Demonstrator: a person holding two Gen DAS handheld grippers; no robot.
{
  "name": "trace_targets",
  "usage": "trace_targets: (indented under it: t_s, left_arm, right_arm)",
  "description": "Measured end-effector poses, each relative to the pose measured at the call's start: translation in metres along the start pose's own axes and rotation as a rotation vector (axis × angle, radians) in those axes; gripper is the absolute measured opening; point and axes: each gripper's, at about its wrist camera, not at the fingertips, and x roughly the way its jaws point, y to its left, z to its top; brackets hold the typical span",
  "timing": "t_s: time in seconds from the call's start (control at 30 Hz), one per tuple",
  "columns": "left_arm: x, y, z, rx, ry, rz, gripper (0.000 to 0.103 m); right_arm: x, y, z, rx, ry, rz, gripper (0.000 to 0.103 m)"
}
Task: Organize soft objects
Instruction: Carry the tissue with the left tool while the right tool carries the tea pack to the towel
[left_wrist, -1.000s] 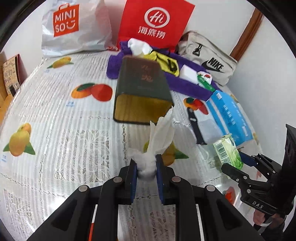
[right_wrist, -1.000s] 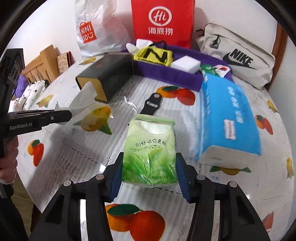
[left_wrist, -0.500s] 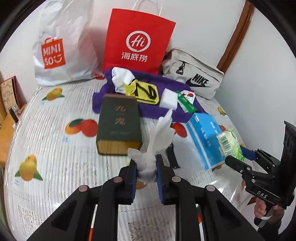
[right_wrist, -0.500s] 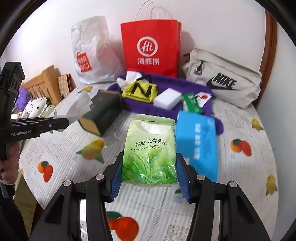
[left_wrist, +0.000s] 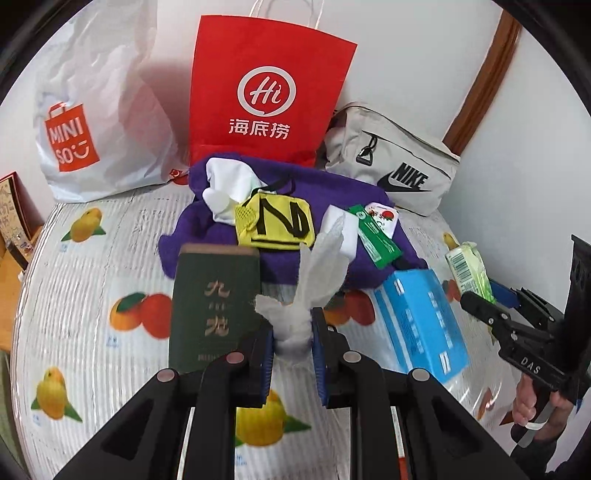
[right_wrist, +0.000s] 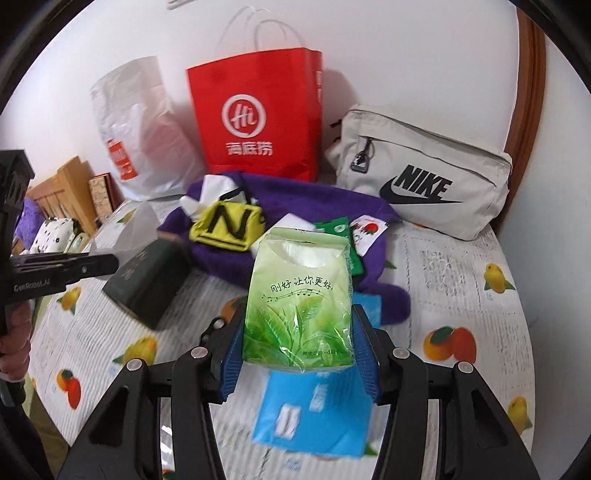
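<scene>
Pinching a crumpled white tissue (left_wrist: 295, 325) in my left claw (left_wrist: 293, 345) and a green plastic tissue pack (right_wrist: 299, 306) in my right claw (right_wrist: 299, 354), above the table; I fear the limp tissue slipping free.

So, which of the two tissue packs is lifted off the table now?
The green tissue pack, clamped in the right gripper; the blue tissue pack lies flat on the tablecloth.
</scene>
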Motion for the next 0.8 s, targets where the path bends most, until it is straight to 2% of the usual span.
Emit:
trace_targets:
  t_s: [0.27,0.43,0.8]
  left_arm:
    - [0.024,0.0,0.034,0.006,0.008,0.015,0.018]
    - [0.04,-0.001,0.049,0.014,0.02,0.023,0.018]
    - [0.087,-0.001,0.07,0.013,0.076,-0.002,0.018]
  right_arm:
    - [0.033,-0.021,0.039,0.008,0.006,-0.001,0.052]
    - [0.069,-0.031,0.058,0.016,0.05,0.0,0.052]
    - [0.128,-0.039,0.069,0.007,0.142,-0.007,0.052]
